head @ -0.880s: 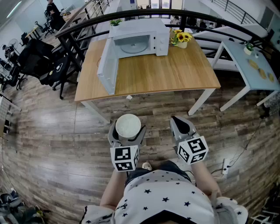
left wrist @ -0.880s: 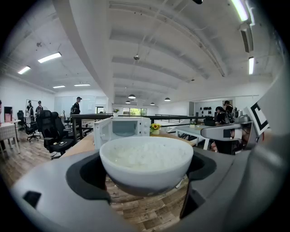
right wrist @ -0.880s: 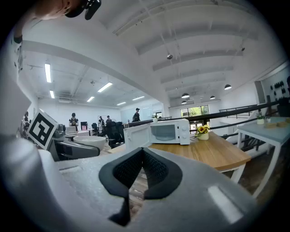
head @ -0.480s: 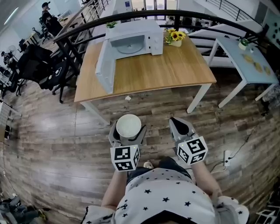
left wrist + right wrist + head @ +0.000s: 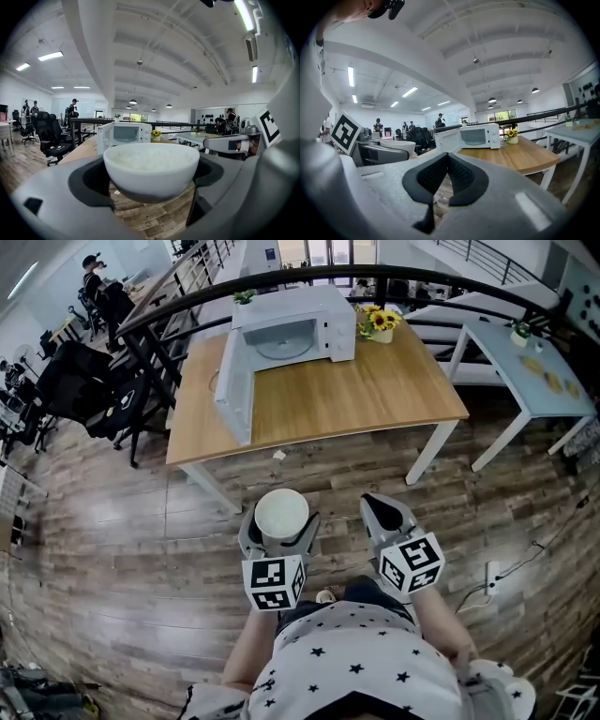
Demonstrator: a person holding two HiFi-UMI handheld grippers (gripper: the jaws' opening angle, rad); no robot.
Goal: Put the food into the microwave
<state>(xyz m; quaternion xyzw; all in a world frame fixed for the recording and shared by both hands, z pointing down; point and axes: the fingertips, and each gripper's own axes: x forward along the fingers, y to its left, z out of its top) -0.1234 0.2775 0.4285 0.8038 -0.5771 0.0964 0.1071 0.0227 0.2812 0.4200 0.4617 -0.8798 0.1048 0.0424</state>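
At the head view, out on the wood floor (image 5: 141, 549) short of the bench (image 5: 375, 390): the left gripper (image 5: 281, 523) carries a white bowl (image 5: 281, 510) of pale food, likely rice. The right gripper (image 5: 382, 509) is alongside, apart from the bowl, with nothing in it. The microwave (image 5: 300, 329) sits toward the bench's far edge. Its door (image 5: 234, 395) is swung wide open and its turntable (image 5: 281, 338) is bare. Bowl and bench are well apart.

Left gripper view: the jaws are spread wide and grasp the bowl by its sides. The bowl is level, filled close to the rim. The microwave shows beyond it, far off.

Right gripper view: the jaws are clenched, pads meeting, nothing between them. Bench and microwave lie ahead.

Progress, as a judgement: the door is open and the food is in hand, so the early steps look done. What is left is to approach the bench, pass the bowl into the cavity, set it on the turntable and release it. Closing the door may follow.
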